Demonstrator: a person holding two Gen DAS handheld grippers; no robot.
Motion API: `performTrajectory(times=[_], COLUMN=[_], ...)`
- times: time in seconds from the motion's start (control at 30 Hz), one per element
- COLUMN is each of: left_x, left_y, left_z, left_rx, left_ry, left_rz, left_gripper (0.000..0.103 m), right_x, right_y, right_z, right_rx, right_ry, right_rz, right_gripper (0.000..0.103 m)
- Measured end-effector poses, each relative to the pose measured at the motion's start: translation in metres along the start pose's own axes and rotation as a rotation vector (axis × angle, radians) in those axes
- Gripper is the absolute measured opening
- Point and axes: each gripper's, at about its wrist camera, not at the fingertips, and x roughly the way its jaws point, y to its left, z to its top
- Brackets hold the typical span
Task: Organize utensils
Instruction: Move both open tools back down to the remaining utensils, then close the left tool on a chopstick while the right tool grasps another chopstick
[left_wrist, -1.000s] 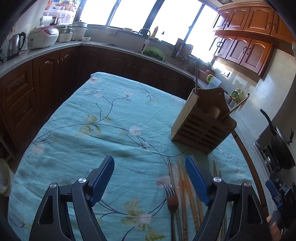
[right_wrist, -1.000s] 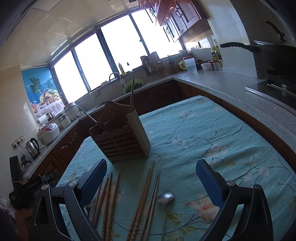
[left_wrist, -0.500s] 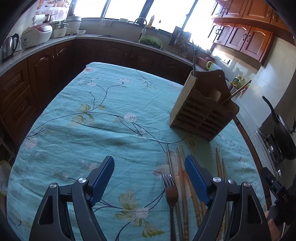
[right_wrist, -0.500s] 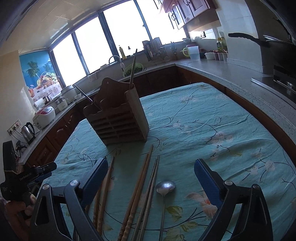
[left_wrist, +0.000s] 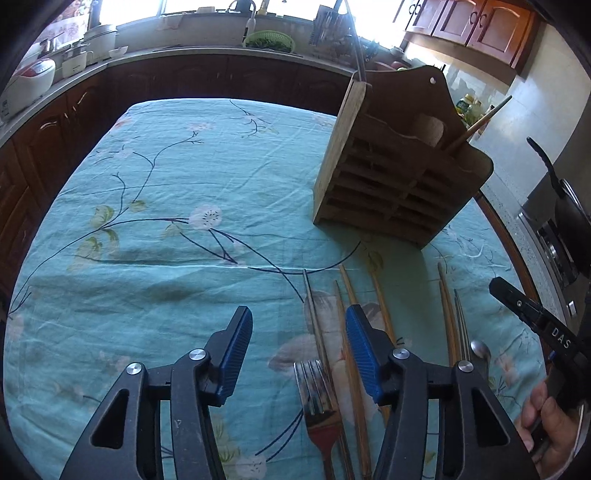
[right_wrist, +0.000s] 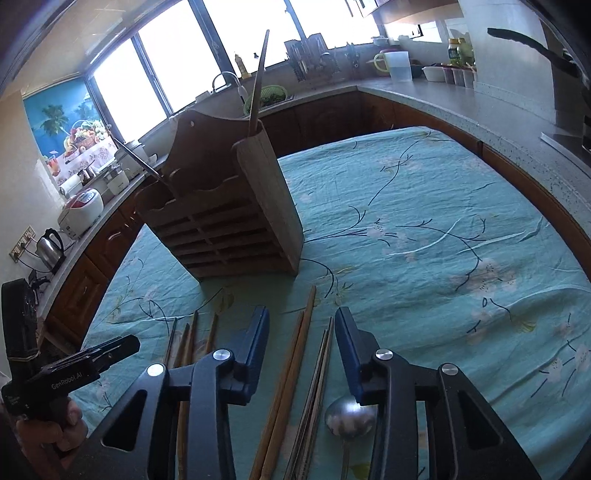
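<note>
Both grippers are low over a table covered by a teal floral tablecloth (left_wrist: 155, 206), neither holding anything. Left gripper (left_wrist: 299, 345): jaws parted, blue pads apart, with a fork (left_wrist: 314, 391) and a metal chopstick (left_wrist: 314, 314) lying on the cloth in the gap between them; no contact with either that can be seen. The fork lies tines away from the camera, reddish handle toward the lower frame edge. Right of it, wooden chopsticks (left_wrist: 380, 295) lie roughly parallel, pointing toward the wooden utensil holder (left_wrist: 399, 181); one passes under the left gripper's right finger. Right gripper (right_wrist: 301, 349): jaws parted, nothing clasped; a pair of wooden chopsticks (right_wrist: 295, 354) and a thinner dark pair (right_wrist: 321, 362) lie on the cloth between the fingers. A metal spoon (right_wrist: 349, 411) lies bowl-up just below the right gripper's right finger, partly hidden by it. More chopsticks (right_wrist: 188, 339) lie left of that gripper. The holder stands upright on the cloth beyond the row of utensils, slatted front facing the cameras, apart from the chopstick tips. It already contains a tall wooden chopstick (right_wrist: 258, 81) at one end and a thin dark one (right_wrist: 142, 162) leaning out at the other. Kitchen counter (right_wrist: 424, 99) runs behind the table.
</note>
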Motion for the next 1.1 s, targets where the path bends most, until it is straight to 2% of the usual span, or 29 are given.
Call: performTrajectory(times=[0.07,0.27,0.4,0.57,0.63,0.87,1.1], left_x=[0.011,0.042,0.047,0.055,0.056,0.048,-0.007], left_y=[-0.004,-0.006,-0.012,-0.027,-0.031,-0.019,-0.008], left_z=[0.005,0.012,0.014,0.01,0.009,0.014,0.015], left_rx=[0.01,0.022,0.062,0.126,0.135,0.059,0.003], left_ry=[0.02,0.088,0.076,0.051,0.042,0.046,-0.039], left_rz=[0.008,0.022,0.06,0.119,0.126,0.042,-0.056], left_gripper=[0.047,0.035,0.03,0.008,0.005,0.003,0.002], right_x=[0.016,0.052,0.069,0.075,0.075,0.062,0.003], right_y=[-0.001,0.0,0.006,0.018,0.019,0.009,0.017], right_z=[0.004,0.011,0.013,0.011,0.01,0.011,0.017], right_rx=[-0.002,-0.013,-0.044,-0.125,-0.128,-0.038,-0.023], right_ry=[0.032,0.102,0.143,0.148,0.148,0.122,0.013], right_rz=[-0.012,-0.046,-0.08,-0.145,-0.146,-0.071,0.016], right_gripper=[0.026,0.017,0.01,0.008,0.007,0.005,0.005])
